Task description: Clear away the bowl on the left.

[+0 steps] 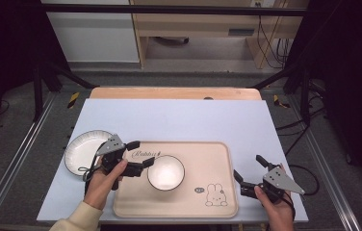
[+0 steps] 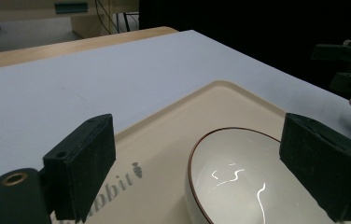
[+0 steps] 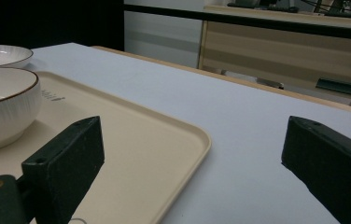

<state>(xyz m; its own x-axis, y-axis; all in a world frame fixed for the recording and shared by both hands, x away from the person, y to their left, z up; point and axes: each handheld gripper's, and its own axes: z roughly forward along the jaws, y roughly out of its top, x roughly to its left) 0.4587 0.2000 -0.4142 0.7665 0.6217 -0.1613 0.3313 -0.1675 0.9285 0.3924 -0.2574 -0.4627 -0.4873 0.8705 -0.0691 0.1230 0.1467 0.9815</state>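
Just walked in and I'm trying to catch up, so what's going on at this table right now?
A person holds a gripper in each hand over a table with a white sheet. The left gripper is open beside the white bowl, which sits on the beige tray; its jaws are spread near the bowl's rim, not closed on it. The right gripper is open too, off the tray's right edge, holding nothing. A white plate lies left of the tray.

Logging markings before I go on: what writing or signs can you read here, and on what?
"Rabbit": script on the tray, beside the left gripper; the left gripper view shows just "bbit" and a small carrot.
Small round mark by the rabbit drawing: too small to read.
Bowl, plate: no writing visible.
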